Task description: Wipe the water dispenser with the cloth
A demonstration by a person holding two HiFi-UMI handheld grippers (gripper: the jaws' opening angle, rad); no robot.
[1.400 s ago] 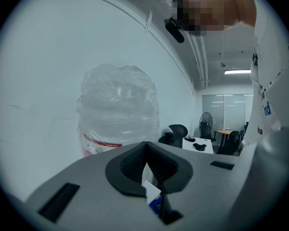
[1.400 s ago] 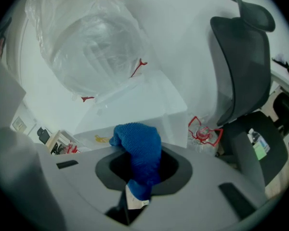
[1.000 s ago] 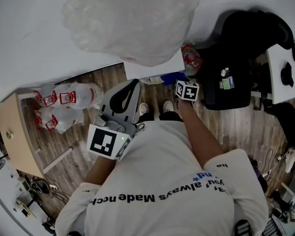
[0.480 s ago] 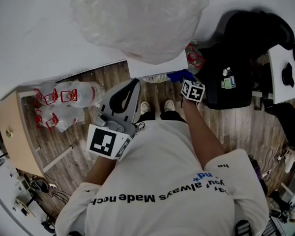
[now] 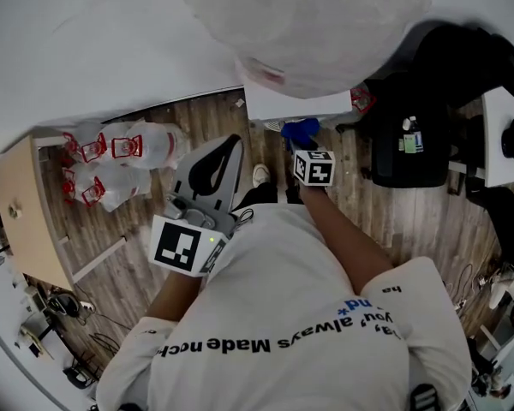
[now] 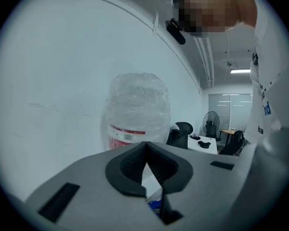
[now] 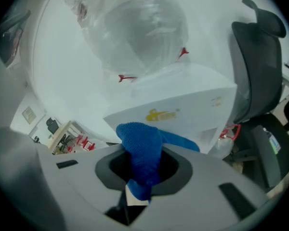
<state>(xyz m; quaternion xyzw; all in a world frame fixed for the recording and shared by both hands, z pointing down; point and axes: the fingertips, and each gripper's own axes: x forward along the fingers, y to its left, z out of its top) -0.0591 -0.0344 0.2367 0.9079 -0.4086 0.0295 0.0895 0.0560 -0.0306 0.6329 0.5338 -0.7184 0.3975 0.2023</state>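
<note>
1. Your right gripper (image 7: 140,174) has its jaws clamped on the blue microfibre cloth (image 7: 143,146), and a wad of it bulges out past the tips.
2. The cloth sits at the front face of the white box-shaped water dispenser (image 7: 192,105), under its yellow logo (image 7: 161,114). Touching or just beside: can't tell.
3. Change: a second ago the cloth was at the front face's corner on your right. It now lies near the middle of that front edge.
4. Your head has shifted too, so the large clear plastic bottle (image 5: 300,15) on top sits further right in the head view.
5. Judgement: a sideways wiping stroke is under way, and the left part of the front probably still needs covering.
6. Your left gripper (image 6: 146,148) stays back by your waist, jaws together and holding nothing.
</note>
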